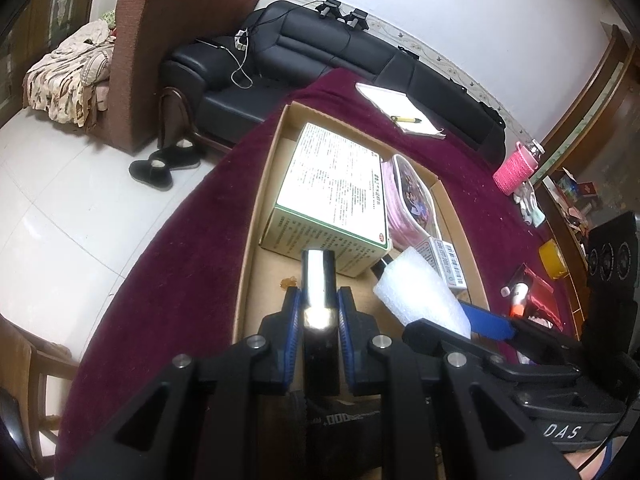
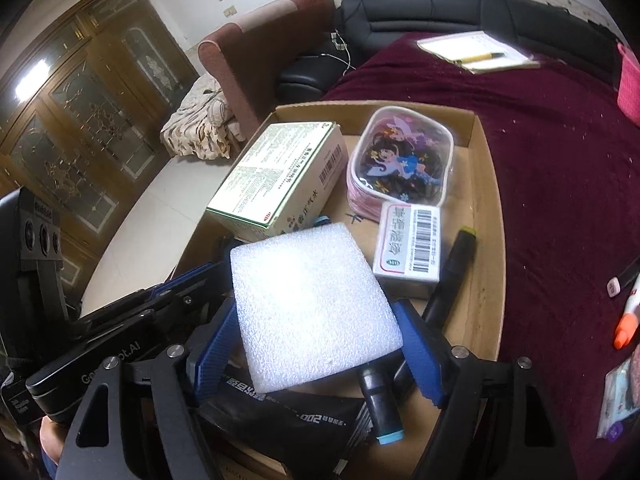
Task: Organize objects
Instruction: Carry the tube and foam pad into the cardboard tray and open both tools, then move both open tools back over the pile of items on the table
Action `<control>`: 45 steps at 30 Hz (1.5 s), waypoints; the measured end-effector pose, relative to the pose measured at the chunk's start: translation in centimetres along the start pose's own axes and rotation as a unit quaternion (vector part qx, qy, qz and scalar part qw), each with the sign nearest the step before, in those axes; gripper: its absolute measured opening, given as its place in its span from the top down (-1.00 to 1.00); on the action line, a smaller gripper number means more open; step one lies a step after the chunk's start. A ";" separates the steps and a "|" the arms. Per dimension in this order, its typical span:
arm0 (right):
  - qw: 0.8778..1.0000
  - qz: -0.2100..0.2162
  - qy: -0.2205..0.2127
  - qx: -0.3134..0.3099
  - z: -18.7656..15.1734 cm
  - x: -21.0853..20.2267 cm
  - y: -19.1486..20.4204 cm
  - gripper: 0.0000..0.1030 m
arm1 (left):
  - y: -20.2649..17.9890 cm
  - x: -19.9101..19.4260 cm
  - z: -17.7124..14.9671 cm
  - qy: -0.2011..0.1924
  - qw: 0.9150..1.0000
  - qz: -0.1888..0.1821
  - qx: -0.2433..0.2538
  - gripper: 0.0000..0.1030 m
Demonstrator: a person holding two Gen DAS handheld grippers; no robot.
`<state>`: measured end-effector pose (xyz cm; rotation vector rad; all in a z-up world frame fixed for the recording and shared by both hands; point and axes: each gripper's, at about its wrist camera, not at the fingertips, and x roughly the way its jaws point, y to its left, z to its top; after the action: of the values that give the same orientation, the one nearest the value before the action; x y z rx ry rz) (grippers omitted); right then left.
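In the cardboard tray [image 2: 486, 184]: printed box [image 2: 276, 176], cartoon pouch [image 2: 404, 164], left tongs [image 1: 319, 304] clamping black bar [image 1: 318, 280], right tongs [image 2: 316, 344] spread around foam block [image 2: 308, 304].

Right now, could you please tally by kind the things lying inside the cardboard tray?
Printed cartons: 2, the large green-edged box and the small barcoded box
Cartoon pouch: 1
Foam block: 1
Black markers: 2, yellow-capped and blue-capped
Black packet: 1
Total: 7 in the tray
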<state>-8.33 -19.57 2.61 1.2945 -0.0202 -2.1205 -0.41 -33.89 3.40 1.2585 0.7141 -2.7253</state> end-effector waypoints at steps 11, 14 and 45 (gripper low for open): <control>1.000 0.020 0.005 0.014 -0.3 -0.6 0.1 -0.65 | 0.0 -0.7 -0.3 0.002 1.000 -0.007 -0.009 0.51; 0.999 0.041 -0.002 0.020 -0.6 -1.0 0.1 -0.65 | 0.1 -1.3 -0.3 -0.002 1.000 -0.008 -0.013 0.50; 0.993 0.015 -0.109 0.029 -6.5 -11.2 -7.5 -0.67 | -10.0 -3.0 -6.2 -0.085 0.987 0.074 0.115 0.00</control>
<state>-3.52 -5.72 5.65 1.0813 -0.1938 -2.2396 3.56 -22.68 5.96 1.0488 0.2828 -2.8074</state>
